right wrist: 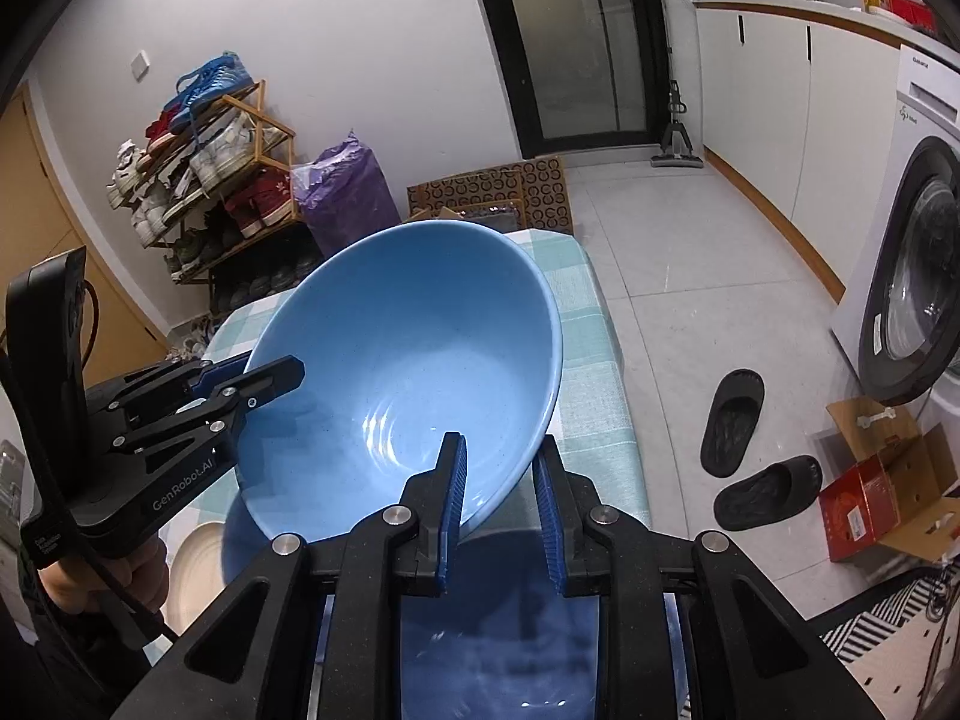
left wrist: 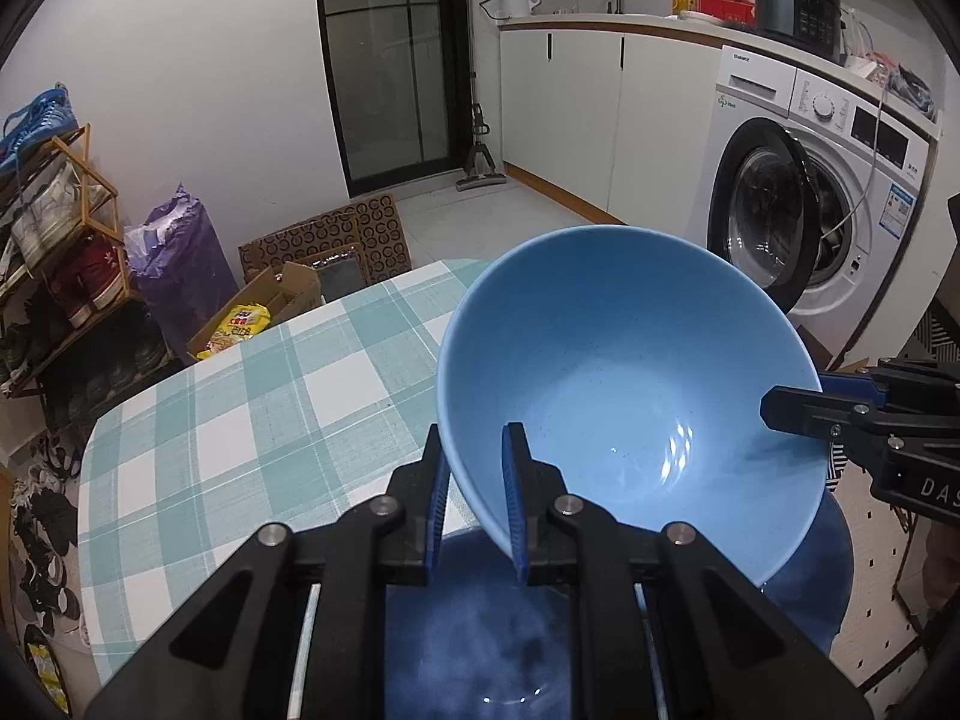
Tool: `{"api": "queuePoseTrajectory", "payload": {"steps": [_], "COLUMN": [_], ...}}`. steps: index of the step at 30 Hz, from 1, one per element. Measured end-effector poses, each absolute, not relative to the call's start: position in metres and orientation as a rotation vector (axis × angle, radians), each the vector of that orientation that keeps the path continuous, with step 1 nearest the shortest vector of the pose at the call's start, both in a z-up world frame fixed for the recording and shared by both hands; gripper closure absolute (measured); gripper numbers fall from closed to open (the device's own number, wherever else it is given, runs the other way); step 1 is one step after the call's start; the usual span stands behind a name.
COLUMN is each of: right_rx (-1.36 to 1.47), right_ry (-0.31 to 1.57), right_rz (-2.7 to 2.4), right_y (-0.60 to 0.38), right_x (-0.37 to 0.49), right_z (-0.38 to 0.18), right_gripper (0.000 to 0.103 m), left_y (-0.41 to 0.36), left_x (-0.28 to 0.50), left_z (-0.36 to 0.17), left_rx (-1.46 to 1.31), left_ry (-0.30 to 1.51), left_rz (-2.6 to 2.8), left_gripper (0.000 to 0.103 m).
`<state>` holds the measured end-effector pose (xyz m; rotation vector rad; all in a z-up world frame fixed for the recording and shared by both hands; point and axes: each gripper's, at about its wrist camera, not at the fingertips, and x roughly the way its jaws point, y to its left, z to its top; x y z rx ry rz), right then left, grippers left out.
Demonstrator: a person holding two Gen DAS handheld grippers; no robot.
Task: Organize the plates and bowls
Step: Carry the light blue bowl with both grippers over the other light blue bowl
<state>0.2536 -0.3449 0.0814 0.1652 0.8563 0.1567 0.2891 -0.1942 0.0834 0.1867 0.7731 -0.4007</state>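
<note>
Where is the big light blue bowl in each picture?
Left wrist view: the light blue bowl fills the centre-right, tilted, its near rim pinched by the left tool.
Right wrist view: the light blue bowl sits centre-left, its rim pinched by the right tool.
Shared landmark: the purple bag by the shoe rack.
</note>
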Motion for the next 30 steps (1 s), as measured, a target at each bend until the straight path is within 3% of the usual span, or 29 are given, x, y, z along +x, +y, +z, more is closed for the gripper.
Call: {"api": "queuePoseTrajectory", "payload": {"steps": [30], "right_rx": [0.055], "right_ry": [0.868], "right_rz": [0.317], "right_y": [-0.261], "right_x": [0.194], "right_z": [0.082], "right_gripper": [0.080], "left_y": [-0.119], "left_x": [0.213], "left_z": [0.075], "left_rx": [0.131], "left_ry": [0.761], "left_rz": [-0.268], "left_gripper": [0.088]}}
